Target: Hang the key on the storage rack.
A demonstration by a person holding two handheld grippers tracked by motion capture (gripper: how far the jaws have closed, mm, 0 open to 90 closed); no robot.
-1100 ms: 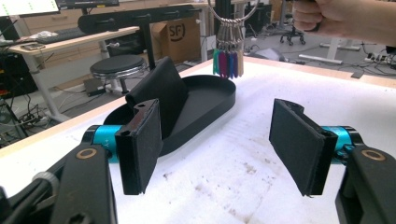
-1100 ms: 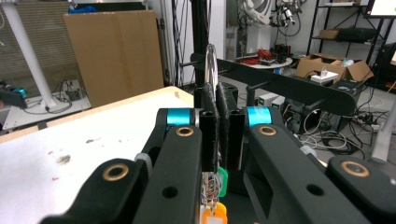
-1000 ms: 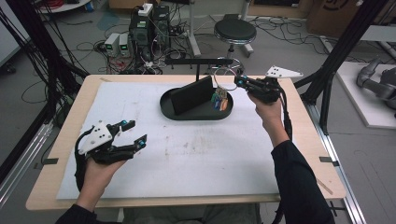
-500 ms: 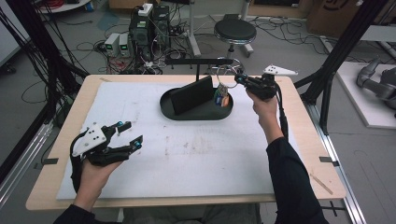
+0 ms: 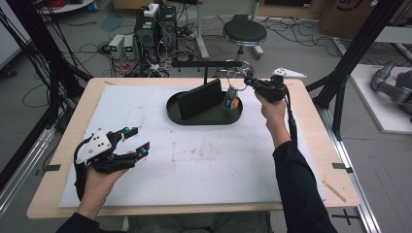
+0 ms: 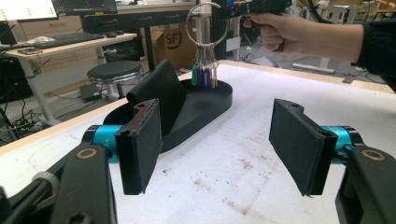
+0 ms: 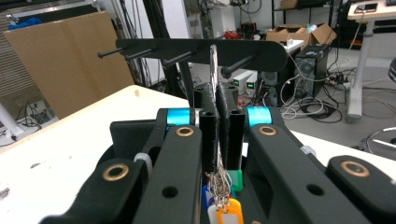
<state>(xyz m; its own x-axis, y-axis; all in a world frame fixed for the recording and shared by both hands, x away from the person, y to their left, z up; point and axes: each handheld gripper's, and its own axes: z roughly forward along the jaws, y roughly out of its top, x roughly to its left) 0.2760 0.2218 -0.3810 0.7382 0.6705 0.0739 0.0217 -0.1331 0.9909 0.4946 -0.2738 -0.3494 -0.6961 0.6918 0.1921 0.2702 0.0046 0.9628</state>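
the right gripper (image 5: 248, 80) pinches a key ring (image 6: 204, 24), holding it above the tray's (image 5: 204, 119) right end, just before a peg rack (image 7: 196, 50). judged step: hanging; next, slip the ring over a peg. the left gripper (image 5: 133, 140) rests spread, well apart.

Left black two-jaw gripper (image 5: 131, 142) is hovering low, jaws gaping wide. Right black two-jaw gripper (image 5: 248, 80) is reaching forward, raised, jaws pinching a metal key ring (image 6: 206, 23).
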